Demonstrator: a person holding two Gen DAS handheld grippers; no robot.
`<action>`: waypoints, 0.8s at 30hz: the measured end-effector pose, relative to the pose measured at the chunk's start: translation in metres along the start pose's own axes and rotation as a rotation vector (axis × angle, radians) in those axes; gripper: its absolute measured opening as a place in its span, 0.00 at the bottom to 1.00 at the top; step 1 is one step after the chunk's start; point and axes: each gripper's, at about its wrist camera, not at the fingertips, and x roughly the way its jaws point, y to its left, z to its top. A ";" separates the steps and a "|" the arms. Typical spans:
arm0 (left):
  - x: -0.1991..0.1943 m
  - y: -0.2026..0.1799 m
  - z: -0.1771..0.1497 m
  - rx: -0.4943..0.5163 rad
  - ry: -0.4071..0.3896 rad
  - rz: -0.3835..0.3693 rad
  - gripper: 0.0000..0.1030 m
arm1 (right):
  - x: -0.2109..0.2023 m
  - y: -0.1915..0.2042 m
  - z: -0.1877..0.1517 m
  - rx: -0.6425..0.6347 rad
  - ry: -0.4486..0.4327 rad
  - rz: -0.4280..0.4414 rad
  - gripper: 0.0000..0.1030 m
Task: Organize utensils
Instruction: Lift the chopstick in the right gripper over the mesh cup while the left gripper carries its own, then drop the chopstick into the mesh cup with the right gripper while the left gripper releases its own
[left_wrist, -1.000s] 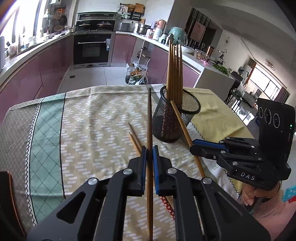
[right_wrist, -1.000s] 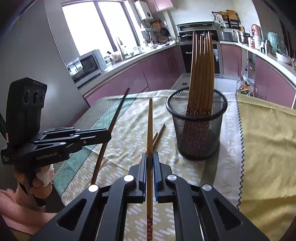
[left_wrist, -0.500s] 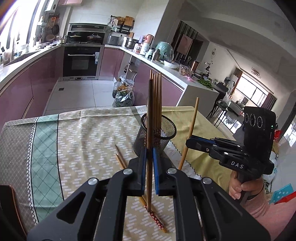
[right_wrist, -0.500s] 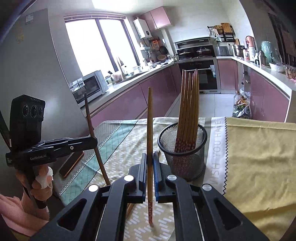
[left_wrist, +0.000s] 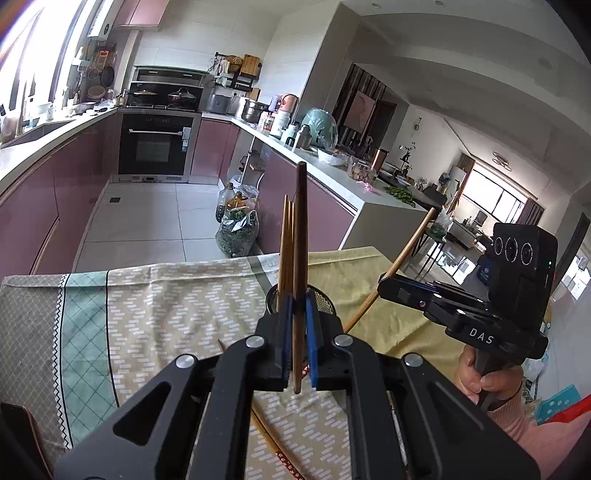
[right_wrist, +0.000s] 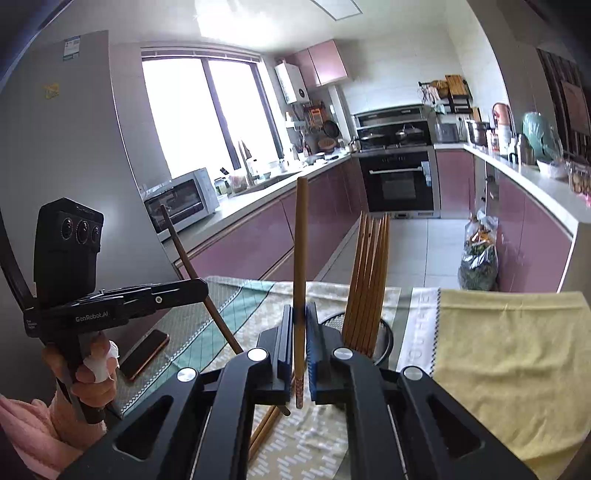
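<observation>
My left gripper (left_wrist: 296, 325) is shut on a dark brown chopstick (left_wrist: 300, 236), held upright above the table. My right gripper (right_wrist: 297, 332) is shut on a lighter chopstick (right_wrist: 300, 251) with a patterned lower end, also upright. A black mesh holder (right_wrist: 384, 338) with several chopsticks (right_wrist: 369, 277) stands just behind both grippers; in the left wrist view the holder (left_wrist: 327, 301) is mostly hidden by the fingers. Loose chopsticks (left_wrist: 275, 443) lie on the cloth below. The right gripper shows in the left wrist view (left_wrist: 388, 286), the left gripper in the right wrist view (right_wrist: 199, 286).
The table carries a patterned cloth (left_wrist: 166, 314) and a yellow cloth (right_wrist: 498, 350). A phone (right_wrist: 144, 354) lies near the left edge. Kitchen counters, an oven (left_wrist: 153, 147) and a bag on the floor (left_wrist: 236, 232) stand beyond the table.
Both grippers have lifted their chopsticks off the table and tilted them upright. The holder now sits lower and closer behind the fingers.
</observation>
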 end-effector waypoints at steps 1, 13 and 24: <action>0.000 -0.001 0.005 0.001 -0.007 -0.002 0.07 | -0.002 0.000 0.005 -0.006 -0.010 -0.002 0.06; -0.005 -0.027 0.051 0.069 -0.105 -0.005 0.07 | -0.015 -0.006 0.043 -0.028 -0.102 -0.034 0.06; 0.039 -0.047 0.051 0.150 -0.020 0.047 0.07 | 0.015 -0.022 0.039 0.002 -0.040 -0.056 0.06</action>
